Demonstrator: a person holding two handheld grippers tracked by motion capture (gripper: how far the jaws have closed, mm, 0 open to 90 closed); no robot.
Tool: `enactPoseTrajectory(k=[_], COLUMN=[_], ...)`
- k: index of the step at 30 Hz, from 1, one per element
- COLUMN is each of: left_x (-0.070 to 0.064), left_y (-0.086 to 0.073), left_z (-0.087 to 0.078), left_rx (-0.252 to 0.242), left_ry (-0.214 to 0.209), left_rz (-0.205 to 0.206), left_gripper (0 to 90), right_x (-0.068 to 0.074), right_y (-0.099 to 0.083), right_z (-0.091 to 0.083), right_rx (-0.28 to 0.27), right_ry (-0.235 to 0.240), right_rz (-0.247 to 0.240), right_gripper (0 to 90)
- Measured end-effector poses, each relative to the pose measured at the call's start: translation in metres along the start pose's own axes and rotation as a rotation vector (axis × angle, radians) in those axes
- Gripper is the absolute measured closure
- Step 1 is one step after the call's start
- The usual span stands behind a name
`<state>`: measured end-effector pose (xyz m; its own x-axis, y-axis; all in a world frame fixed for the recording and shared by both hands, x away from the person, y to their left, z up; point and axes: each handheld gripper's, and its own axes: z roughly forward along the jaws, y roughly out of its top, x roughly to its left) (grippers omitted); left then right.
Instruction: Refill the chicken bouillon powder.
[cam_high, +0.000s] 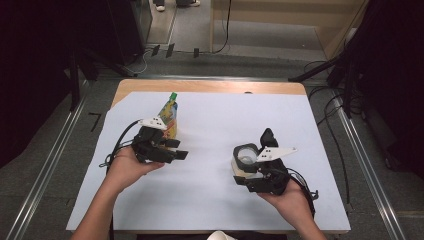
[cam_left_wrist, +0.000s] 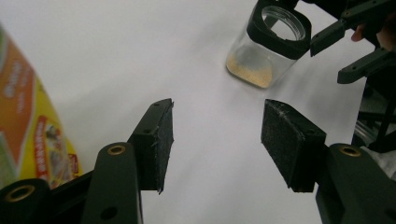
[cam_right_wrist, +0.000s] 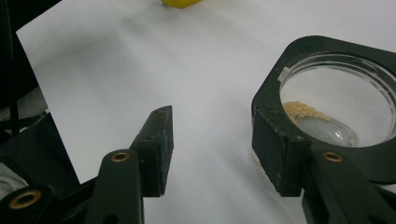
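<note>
Left gripper (cam_high: 172, 150): jaws spread wide with nothing between them, held low over the white sheet (cam_high: 210, 200), just in front of the pouch.
Pouch: a yellow-and-orange printed foil pouch with a green screw cap (cam_high: 169, 119) stands upright on the left half of the sheet, just beyond the left gripper; in the left gripper view its printed side (cam_left_wrist: 32, 126) sits at the left edge, outside the jaws.
Pouch axis: long axis roughly vertical, cap pointing up and leaning a little towards the far edge of the table.
Step in hand: my judgement is that the left gripper is lining up to take the pouch while the right gripper settles at the jar.
Doing it well: swing the spread jaws left until the pouch body lies between the pads, then close across its flat faces below the cap, so the soft foil does not buckle or tip.
Jar: a clear square glass jar with a black collar round its open mouth (cam_high: 246, 156) stands upright right of centre, mouth up, a thin layer of tan granules on its floor (cam_left_wrist: 250, 70).
Right gripper (cam_high: 257, 172): jaws apart, one pad (cam_right_wrist: 275, 149) against the outside of the collar (cam_right_wrist: 327, 107); whether it truly touches is hard to tell.
</note>
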<state>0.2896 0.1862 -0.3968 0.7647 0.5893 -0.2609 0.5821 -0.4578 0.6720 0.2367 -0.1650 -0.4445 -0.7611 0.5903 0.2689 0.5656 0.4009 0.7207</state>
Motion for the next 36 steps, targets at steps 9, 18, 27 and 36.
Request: enactPoseTrajectory(k=[9,18,27,36], left_x=[0.01,0.016,0.043,0.054], left_y=[-0.014,-0.034,-0.047,-0.032], left_z=[-0.038,-0.067,-0.037,-0.013], left_rx=[-0.041,-0.077,-0.084,-0.122], left_ry=[0.072,0.145,0.211,0.273], left_rz=[-0.076,-0.117,-0.169,-0.176], left_gripper=[45.4,45.3,40.9,42.3], right_x=[-0.001,0.002,0.003,0.003], right_y=[0.006,0.009,0.01,0.004], right_z=[-0.003,0.003,0.009,0.005], right_rx=[-0.027,-0.013,-0.001,-0.004], right_ry=[0.007,0.024,0.029,0.004], right_rz=[-0.016,-0.035,-0.042,-0.026], right_gripper=[50.3,50.9,51.3,51.7])
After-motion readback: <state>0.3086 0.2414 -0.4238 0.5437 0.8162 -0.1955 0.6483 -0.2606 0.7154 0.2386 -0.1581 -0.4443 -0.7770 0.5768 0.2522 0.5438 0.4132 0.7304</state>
